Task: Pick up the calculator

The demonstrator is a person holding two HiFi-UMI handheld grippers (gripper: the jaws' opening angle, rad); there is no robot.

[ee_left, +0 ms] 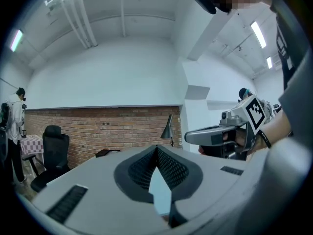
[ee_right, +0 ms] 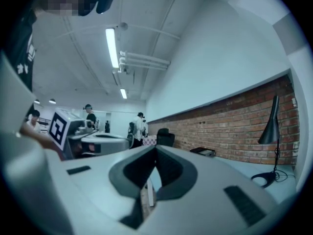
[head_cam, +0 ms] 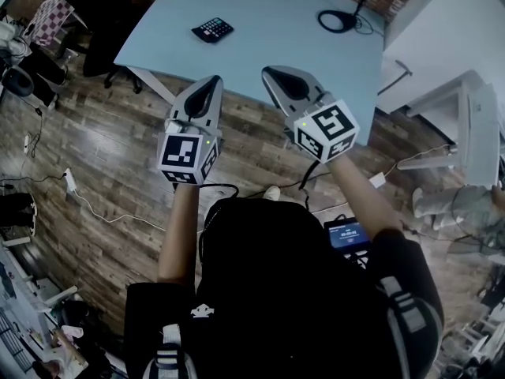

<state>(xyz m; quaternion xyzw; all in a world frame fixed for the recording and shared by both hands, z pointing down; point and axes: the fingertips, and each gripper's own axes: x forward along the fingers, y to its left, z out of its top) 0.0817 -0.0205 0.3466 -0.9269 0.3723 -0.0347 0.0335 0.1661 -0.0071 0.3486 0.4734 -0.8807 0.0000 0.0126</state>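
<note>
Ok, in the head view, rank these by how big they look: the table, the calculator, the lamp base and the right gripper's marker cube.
1. table
2. marker cube on the right gripper, enlarged by nearness to the camera
3. lamp base and calculator: about alike, so unranked

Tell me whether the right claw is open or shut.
Shut. In the right gripper view the right claw has its tips touching, with nothing held between them.

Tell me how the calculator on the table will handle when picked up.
The calculator looks flat and hard, so probably stiff and light. Lying flat on the smooth table, it may slide when nudged. Its low edges could be awkward to grip.
</note>
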